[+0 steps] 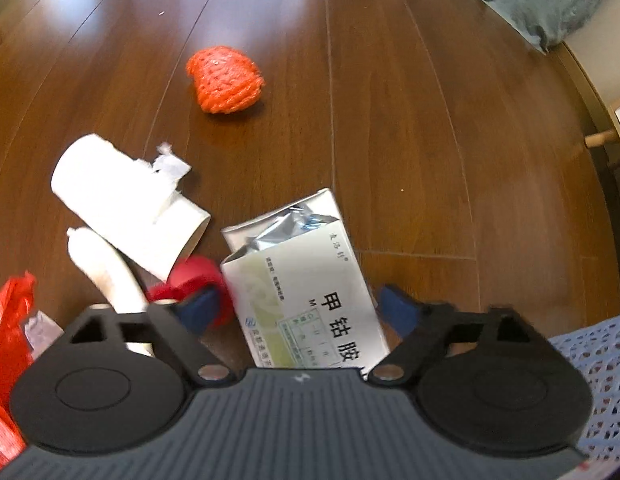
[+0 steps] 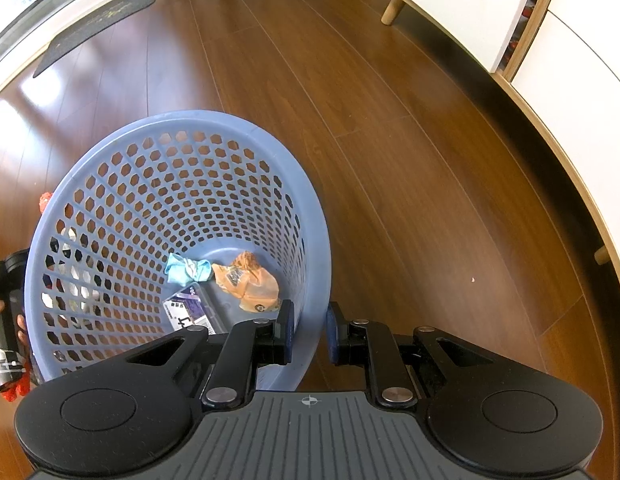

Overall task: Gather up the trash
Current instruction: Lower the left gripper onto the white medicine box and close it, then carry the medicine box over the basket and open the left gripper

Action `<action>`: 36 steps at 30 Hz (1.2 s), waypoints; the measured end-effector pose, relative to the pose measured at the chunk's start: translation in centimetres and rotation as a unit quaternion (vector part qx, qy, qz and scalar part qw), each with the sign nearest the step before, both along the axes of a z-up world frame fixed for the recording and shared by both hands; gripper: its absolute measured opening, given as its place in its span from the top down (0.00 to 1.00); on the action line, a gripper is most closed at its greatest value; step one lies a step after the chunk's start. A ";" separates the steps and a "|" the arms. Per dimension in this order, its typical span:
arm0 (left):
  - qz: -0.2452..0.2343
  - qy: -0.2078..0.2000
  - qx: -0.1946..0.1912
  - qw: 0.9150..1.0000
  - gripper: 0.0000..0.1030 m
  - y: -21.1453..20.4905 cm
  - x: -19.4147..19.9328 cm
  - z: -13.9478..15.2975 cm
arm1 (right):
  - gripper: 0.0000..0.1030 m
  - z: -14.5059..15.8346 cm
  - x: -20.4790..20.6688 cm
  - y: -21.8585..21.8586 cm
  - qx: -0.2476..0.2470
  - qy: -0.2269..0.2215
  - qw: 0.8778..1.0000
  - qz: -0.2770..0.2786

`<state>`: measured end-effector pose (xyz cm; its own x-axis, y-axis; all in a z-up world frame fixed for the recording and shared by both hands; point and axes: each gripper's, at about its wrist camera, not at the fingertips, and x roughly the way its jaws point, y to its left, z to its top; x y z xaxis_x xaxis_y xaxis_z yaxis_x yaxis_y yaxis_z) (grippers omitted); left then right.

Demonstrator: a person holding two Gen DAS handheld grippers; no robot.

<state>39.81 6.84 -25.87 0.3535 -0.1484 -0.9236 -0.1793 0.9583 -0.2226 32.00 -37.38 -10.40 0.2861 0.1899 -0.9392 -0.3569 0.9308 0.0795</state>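
A white medicine box with a silver foil pack sticking out of its open end lies on the wood floor. My left gripper straddles it, jaws open, and a thin gap shows between each blue pad and the box's sides. My right gripper is shut on the near rim of the blue perforated basket, one pad inside the wall and one outside. In the basket lie a blue crumpled wrapper, an orange wrapper and a purple box. The basket's edge shows at the left view's lower right.
More litter lies around the box: an orange foam net, a white paper roll, a white tube, a red piece and a red plastic bag. White cabinets on wooden legs stand to the right, and a dark mat lies at the far left.
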 end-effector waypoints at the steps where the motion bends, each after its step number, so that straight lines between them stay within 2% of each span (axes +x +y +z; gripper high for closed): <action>1: -0.001 -0.003 -0.002 1.000 0.26 0.0 -0.1 0.2 | 0.87 0.0 0.0 0.0 0.001 0.000 1.000 0.000; 5: -0.006 -0.010 0.000 1.000 0.33 0.0 -0.5 0.9 | 0.87 0.0 0.0 0.0 0.000 -0.001 1.000 0.002; 6: -0.011 -0.014 0.003 1.000 0.41 0.2 -0.7 1.1 | 0.87 0.0 0.0 0.0 0.000 -0.001 1.000 0.002; 7: -0.019 -0.018 -0.002 1.000 0.55 -0.2 -0.8 1.1 | 0.88 -0.1 0.0 -0.1 0.002 0.000 1.000 0.002; 10: -0.034 -0.021 0.002 0.999 0.61 -0.3 -1.3 1.7 | 0.88 -0.1 0.0 -0.2 0.002 0.000 1.000 0.003; 12: -0.030 -0.005 0.003 1.000 0.45 -0.1 -1.3 1.4 | 0.87 -0.1 0.0 -0.2 0.003 -0.001 1.000 0.004; 13: -0.020 -0.001 0.005 1.000 0.26 0.2 -1.4 1.2 | 0.87 -0.2 -0.1 -0.3 0.003 0.000 1.000 0.004; 14: -0.011 -0.004 0.007 1.000 0.23 0.5 -1.7 1.1 | 0.87 -0.2 0.0 -0.3 0.005 0.000 1.000 0.004; 17: -0.010 -0.003 0.012 1.000 0.22 0.8 -0.8 0.6 | 0.87 -0.2 0.0 -0.3 0.005 0.000 1.000 0.005; 21: 0.004 0.016 -0.008 1.000 0.21 1.4 0.0 -0.5 | 0.87 -0.3 0.0 -0.1 0.002 0.000 1.000 0.006; 28: -0.012 0.021 0.012 1.000 0.22 0.9 0.6 -1.9 | 0.87 -0.3 0.0 0.0 0.000 0.000 1.000 0.009; 32: -0.020 0.011 0.022 1.000 0.25 0.8 0.5 -1.3 | 0.87 -0.3 -0.1 0.1 -0.002 0.001 1.000 0.012; 36: -0.037 -0.015 0.053 0.998 0.26 0.2 -0.2 0.4 | 0.88 -0.2 0.0 0.1 -0.003 0.003 1.000 0.013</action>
<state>39.60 7.04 -25.43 0.3733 -0.0770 -0.9245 -0.1021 0.9871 -0.1235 32.00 -37.26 -10.63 0.2764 0.1909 -0.9419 -0.3799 0.9220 0.0754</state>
